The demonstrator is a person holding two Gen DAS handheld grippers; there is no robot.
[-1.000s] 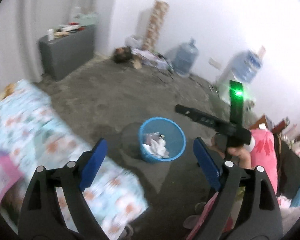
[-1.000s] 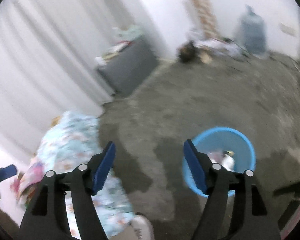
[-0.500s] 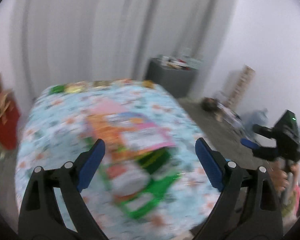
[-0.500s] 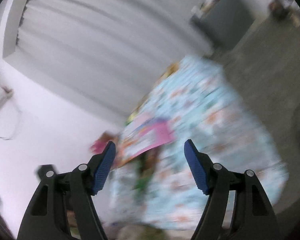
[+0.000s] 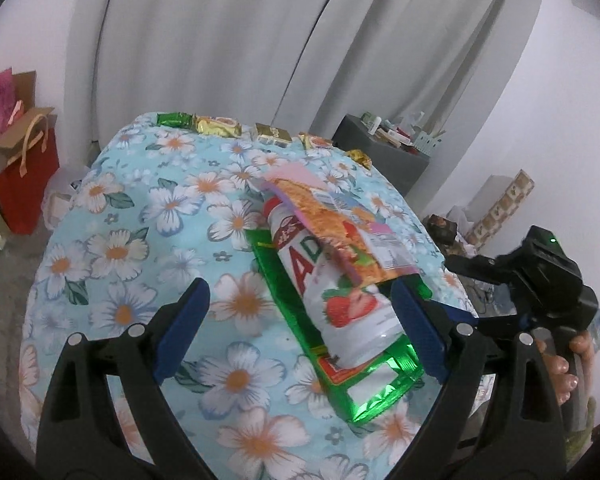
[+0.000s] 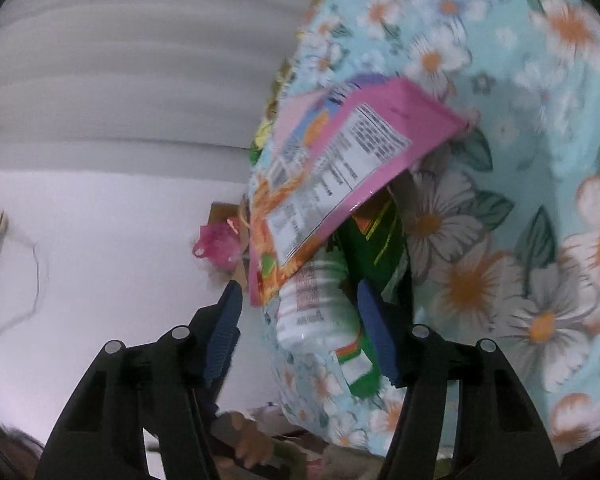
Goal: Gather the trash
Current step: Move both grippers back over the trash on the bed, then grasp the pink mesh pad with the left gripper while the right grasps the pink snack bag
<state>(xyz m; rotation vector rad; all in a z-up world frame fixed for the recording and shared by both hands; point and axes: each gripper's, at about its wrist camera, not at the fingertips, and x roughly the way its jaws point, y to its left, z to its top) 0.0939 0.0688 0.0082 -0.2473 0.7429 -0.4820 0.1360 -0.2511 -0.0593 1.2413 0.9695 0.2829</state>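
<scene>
A pile of trash lies on the floral tablecloth (image 5: 148,220). A white strawberry-drink bottle (image 5: 332,288) lies on a green foil wrapper (image 5: 364,380), with a pink and orange snack packet (image 5: 340,224) draped over it. My left gripper (image 5: 300,328) is open and empty, hovering over the near end of the pile. My right gripper (image 6: 300,332) is open and empty, its jaws either side of the bottle's end (image 6: 316,300), under the pink packet (image 6: 340,160). The right gripper's body (image 5: 548,280) shows at the right of the left wrist view.
Several small gold and green wrappers (image 5: 216,124) line the table's far edge. A red paper bag (image 5: 24,172) stands on the floor at left. A grey cabinet (image 5: 380,152) with clutter stands by the white curtains. The table edge (image 6: 296,400) drops off below the right gripper.
Both grippers have swung away from the blue bin on the floor to the floral table, and now sit close over the pile of wrappers and the bottle. Both stayed open.
</scene>
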